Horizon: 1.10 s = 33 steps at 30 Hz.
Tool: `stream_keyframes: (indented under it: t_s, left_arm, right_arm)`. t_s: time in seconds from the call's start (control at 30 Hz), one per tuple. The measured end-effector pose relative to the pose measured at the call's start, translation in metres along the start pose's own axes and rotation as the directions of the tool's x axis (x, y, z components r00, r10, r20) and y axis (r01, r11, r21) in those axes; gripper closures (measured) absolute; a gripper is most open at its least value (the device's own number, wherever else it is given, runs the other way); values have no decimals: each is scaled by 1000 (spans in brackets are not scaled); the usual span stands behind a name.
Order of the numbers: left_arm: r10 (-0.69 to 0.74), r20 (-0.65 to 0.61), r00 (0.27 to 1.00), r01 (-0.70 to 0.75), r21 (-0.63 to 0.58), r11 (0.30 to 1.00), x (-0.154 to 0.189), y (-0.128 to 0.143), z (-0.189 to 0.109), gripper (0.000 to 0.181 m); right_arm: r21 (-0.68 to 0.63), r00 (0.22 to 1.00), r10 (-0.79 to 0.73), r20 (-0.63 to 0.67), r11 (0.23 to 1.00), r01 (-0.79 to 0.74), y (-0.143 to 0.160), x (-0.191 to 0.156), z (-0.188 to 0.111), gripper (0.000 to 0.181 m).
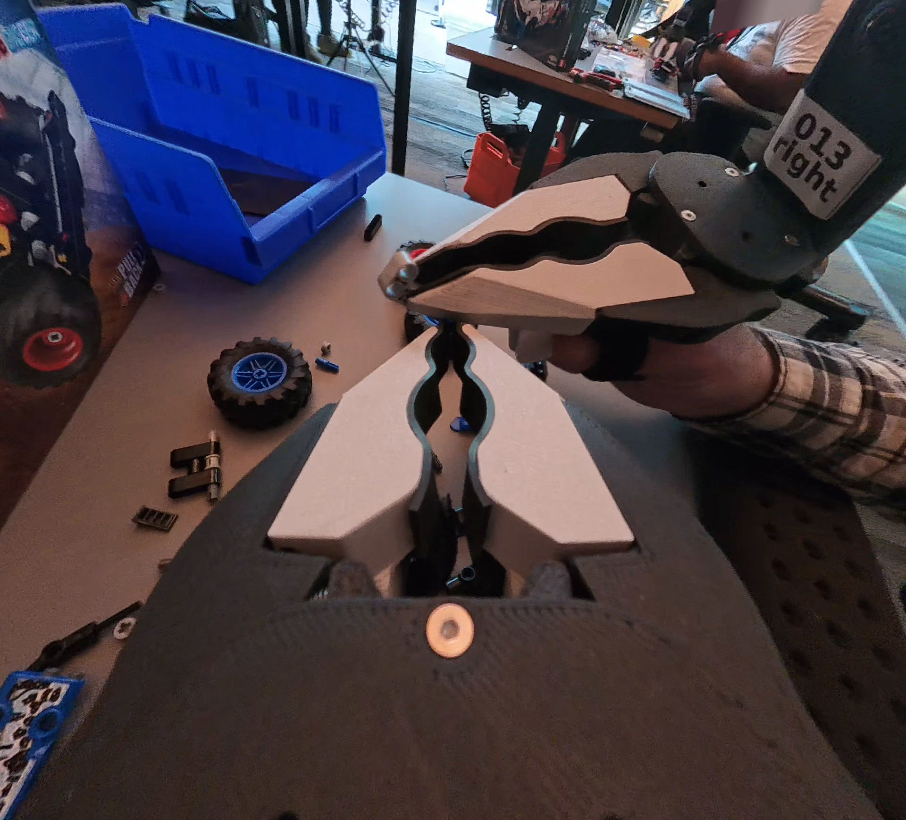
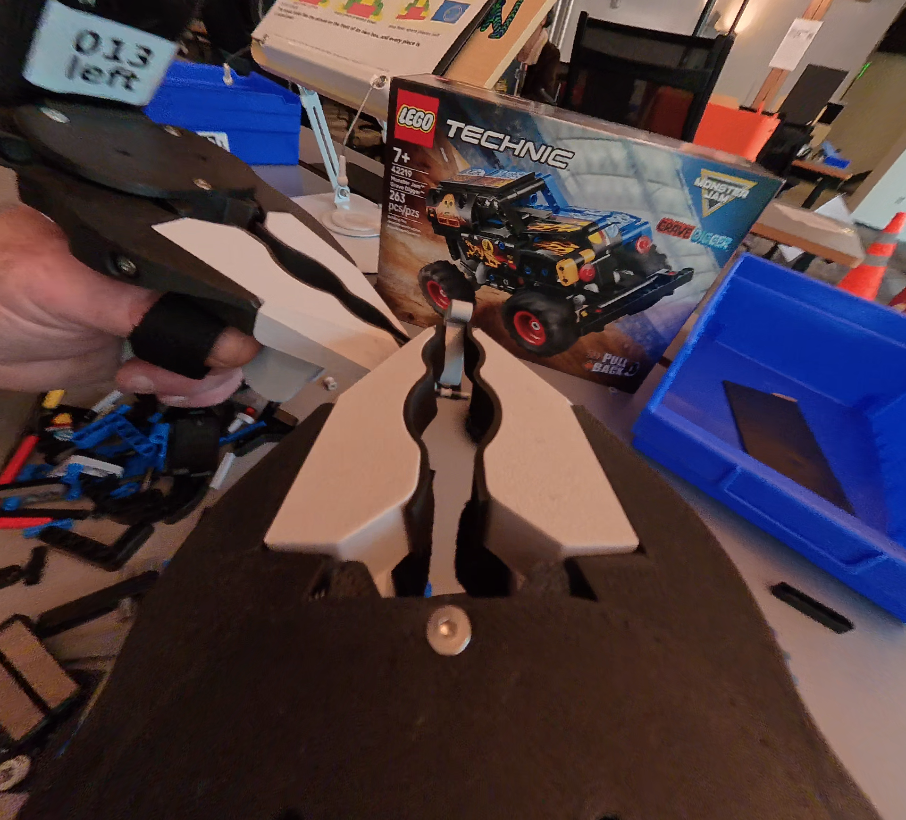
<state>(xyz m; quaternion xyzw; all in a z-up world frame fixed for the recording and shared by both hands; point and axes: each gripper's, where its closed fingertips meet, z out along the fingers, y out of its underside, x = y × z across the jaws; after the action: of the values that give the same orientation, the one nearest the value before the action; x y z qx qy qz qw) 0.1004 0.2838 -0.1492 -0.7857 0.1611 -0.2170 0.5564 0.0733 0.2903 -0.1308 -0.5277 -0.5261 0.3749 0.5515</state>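
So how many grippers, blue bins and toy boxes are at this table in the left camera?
Grippers: 2, the left gripper and the right gripper, which is shut on a grey piece
Blue bin: 1
Toy box: 1
Total: 4

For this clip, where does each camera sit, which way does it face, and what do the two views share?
Left wrist view: on the left tool, facing across the grey table toward a loose blue-hubbed wheel; the right tool and its hand show.
Right wrist view: on the right tool, pinching a grey piece, facing the toy box; the left tool's hand shows.
Shared: blue bin, both tools.
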Motion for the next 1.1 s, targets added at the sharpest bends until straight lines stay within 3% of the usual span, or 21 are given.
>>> stream_keyframes:
  t_s: [0.13,0.2,0.37,0.5,0.57,0.7,0.8,0.83,0.93,1.1]
  left_arm:
    - [115,-42,993,-114,9,993,30,-7,-4,181]
    - [203,3,979,-203,-36,978,24,-3,-2,181]
    - [48,-7,999,-48,-1,999,-1,-5,-16,181]
    - [26,-40,999,-28,-36,999,1,3,-13,181]
    - [20,-61,998,-25,-75,997,1,9,-12,172]
    - [6,-82,997,-10,-44,999,5,5,-10,155]
    - [28,-44,999,-29,-24,999,3,2,-9,160]
    - [22,-40,999,-22,-9,1000,2,1,-9,172]
    - [8,-54,999,-8,-4,1000,3,3,-9,178]
    - [58,-80,995,-57,15,998,3,-2,-15,181]
  right_arm:
    - [-82,991,-51,-123,996,41,15,27,-3,176]
    - [-34,998,-19,-66,999,17,7,21,-5,176]
    - [83,991,111,74,990,-117,-9,5,-8,176]
    - [101,969,191,160,973,-208,-9,1,-9,176]
    - [66,960,211,184,972,-226,-4,-2,-6,176]
    - [47,959,198,203,976,-212,-1,-9,-3,176]
    - [54,966,168,198,982,-182,-2,-13,-1,176]
    - [64,963,175,204,979,-192,-4,-13,-2,175]
    - [73,968,159,195,982,-176,-5,-15,-3,175]
    - [115,942,213,261,962,-249,-15,-12,-11,172]
